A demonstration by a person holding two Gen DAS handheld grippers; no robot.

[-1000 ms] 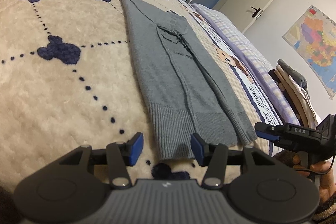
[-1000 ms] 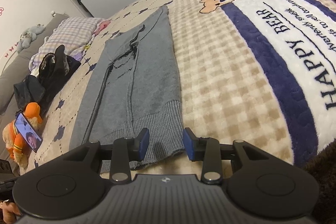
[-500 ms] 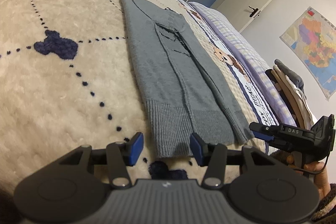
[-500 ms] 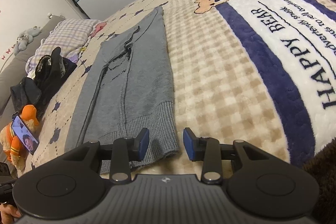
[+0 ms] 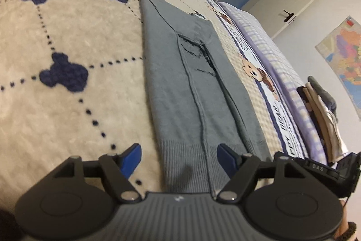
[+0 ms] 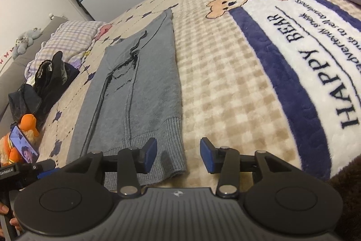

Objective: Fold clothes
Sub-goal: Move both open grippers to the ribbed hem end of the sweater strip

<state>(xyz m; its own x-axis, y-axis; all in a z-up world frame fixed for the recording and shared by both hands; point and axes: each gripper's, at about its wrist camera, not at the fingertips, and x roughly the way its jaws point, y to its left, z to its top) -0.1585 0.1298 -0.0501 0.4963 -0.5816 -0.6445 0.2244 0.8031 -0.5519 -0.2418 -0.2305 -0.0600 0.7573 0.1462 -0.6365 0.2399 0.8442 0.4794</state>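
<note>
A grey knit sweater [image 5: 191,92] lies flat on the bed, folded lengthwise into a long strip, with its ribbed hem nearest me. It also shows in the right wrist view [image 6: 140,92]. My left gripper [image 5: 179,158] is open, its jaws straddling the hem's left half just above the cloth. My right gripper [image 6: 178,156] is open at the hem's right corner. Neither holds anything. The right gripper's body [image 5: 322,167] shows at the left wrist view's right edge.
The bed has a cream blanket [image 5: 67,42] with navy bear shapes and a "HAPPY BEAR" panel [image 6: 293,42]. Dark clothes [image 6: 45,83], an orange plush toy [image 6: 24,128] and a phone [image 6: 24,143] lie at the left. Stacked folded clothes [image 5: 322,110] sit at the right.
Both grippers have moved forward and down onto the sweater's hem. The left gripper's jaws have opened wider. The sweater has not moved.
</note>
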